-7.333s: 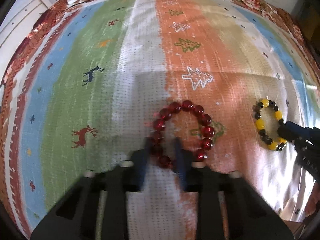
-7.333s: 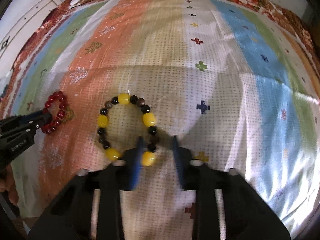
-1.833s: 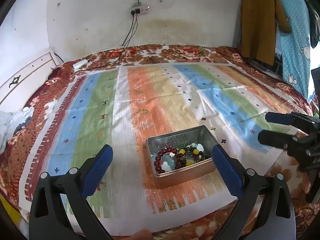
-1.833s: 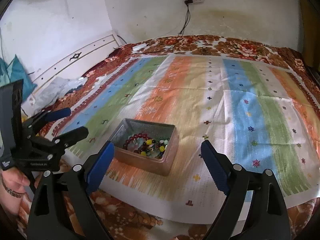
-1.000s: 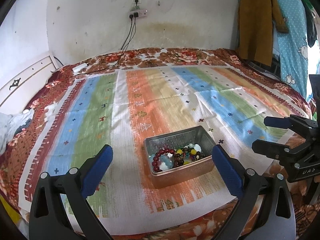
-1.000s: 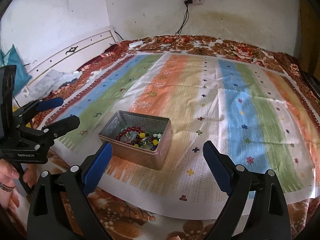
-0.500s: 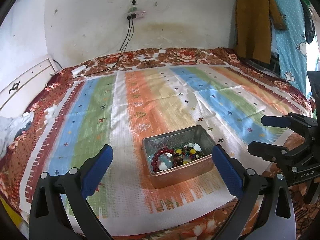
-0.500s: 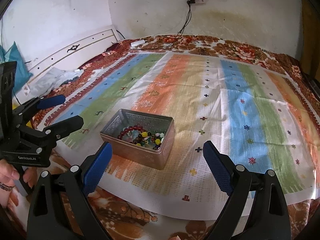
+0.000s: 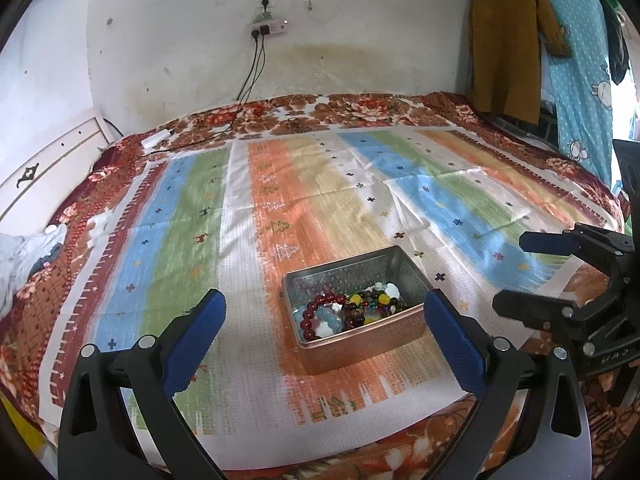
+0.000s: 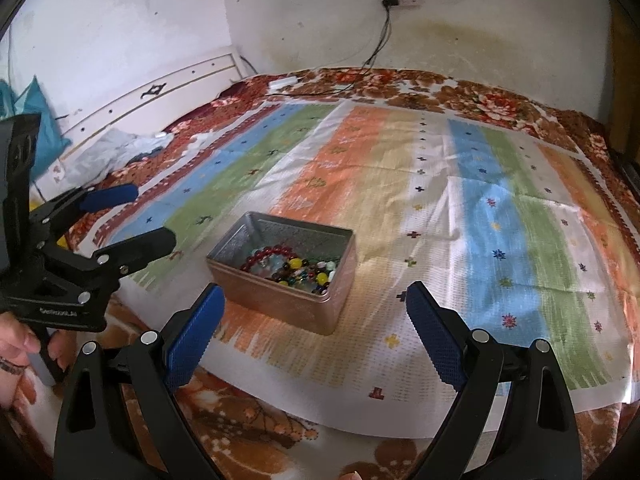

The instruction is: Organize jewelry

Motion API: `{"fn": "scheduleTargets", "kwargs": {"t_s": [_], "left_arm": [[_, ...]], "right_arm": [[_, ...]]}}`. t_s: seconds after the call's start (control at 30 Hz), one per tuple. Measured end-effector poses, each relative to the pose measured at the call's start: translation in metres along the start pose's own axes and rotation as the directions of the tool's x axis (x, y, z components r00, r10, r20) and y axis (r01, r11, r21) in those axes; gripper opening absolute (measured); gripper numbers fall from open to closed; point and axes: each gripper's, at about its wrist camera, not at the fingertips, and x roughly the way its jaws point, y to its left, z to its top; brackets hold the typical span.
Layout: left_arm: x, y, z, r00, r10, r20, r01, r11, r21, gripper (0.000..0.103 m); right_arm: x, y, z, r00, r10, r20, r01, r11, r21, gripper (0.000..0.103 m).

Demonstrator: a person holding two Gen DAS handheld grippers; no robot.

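The fingers (image 9: 202,322) of the left gripper (image 9: 324,320) stand wide apart with nothing between them, and the blue-padded fingers (image 10: 198,326) of the right gripper (image 10: 316,320) are spread just as wide and equally empty. Both grippers hang above the near edge of the bed (image 9: 360,108), well apart from the metal tin (image 9: 360,340).

In the left wrist view the tin sits just below centre, on the orange stripe of the striped cloth (image 9: 180,216) that covers the bed. Inside it lie the red bead bracelet (image 9: 316,312) toward 9 o'clock and the yellow and black bracelet (image 9: 372,304) toward 3 o'clock, on a heap of other beads. The right gripper shows at 3 o'clock in this view.

In the right wrist view the tin (image 10: 288,304) lies near centre, slightly toward 9 o'clock, with the red bead bracelet (image 10: 266,254) along its far side. The left gripper (image 10: 136,216) appears at 9 o'clock, held by a hand (image 10: 20,344) at the frame's edge.

A power strip (image 9: 270,28) hangs on the wall at 12 o'clock, its cables trailing onto the bed.
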Motion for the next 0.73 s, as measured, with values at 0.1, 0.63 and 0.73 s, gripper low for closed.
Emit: {"fn": "scheduleTargets", "kwargs": {"t_s": [0.1,0.63,0.73], "left_arm": [[-0.0004,0.0006,0.0001,1.0,0.0,0.001,0.0,1.0,-0.004,0.097],[0.0025,0.0035,-0.0017,1.0,-0.005,-0.015,0.004,1.0,-0.02,0.097],[0.0026,0.0038,-0.0017,1.0,-0.005,-0.016,0.005,1.0,-0.018,0.097]], "right_arm": [[0.0018,0.0032,-0.0002,1.0,0.003,-0.01,-0.004,1.0,-0.016,0.092],[0.0016,0.0018,0.0001,1.0,0.001,-0.011,-0.001,1.0,-0.007,0.092],[0.0016,0.002,0.0002,1.0,0.001,-0.012,-0.001,1.0,-0.006,0.092]]}}
